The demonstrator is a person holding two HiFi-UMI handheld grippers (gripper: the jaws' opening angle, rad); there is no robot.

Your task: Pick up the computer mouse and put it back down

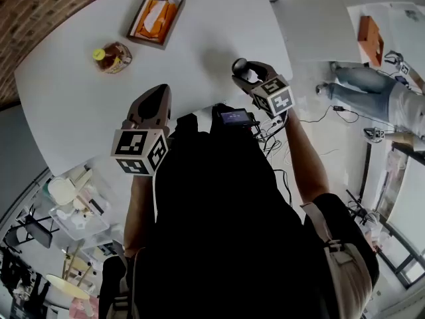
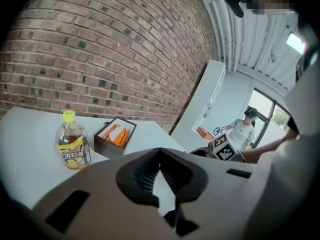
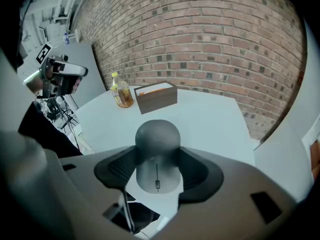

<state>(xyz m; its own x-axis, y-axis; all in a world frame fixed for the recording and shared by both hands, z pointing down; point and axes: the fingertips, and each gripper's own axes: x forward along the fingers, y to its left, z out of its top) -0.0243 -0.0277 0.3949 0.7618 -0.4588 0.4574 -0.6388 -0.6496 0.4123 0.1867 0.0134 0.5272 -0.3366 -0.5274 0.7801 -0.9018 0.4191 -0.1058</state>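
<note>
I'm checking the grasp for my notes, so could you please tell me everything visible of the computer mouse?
The computer mouse is a matte dark-grey, plastic-looking shell with a smooth domed back, a thin centre seam and a small scroll wheel. The right gripper clamps its two sides between ribbed black pads, domed end pointing away from that gripper, wheel end nearest it. It is over the white table; whether its underside touches the tabletop cannot be told.

Grey rounded computer mouse (image 3: 157, 139), scroll wheel toward camera, gripped in right hand-held gripper (image 3: 157, 170) over white table (image 3: 215, 121).
</note>
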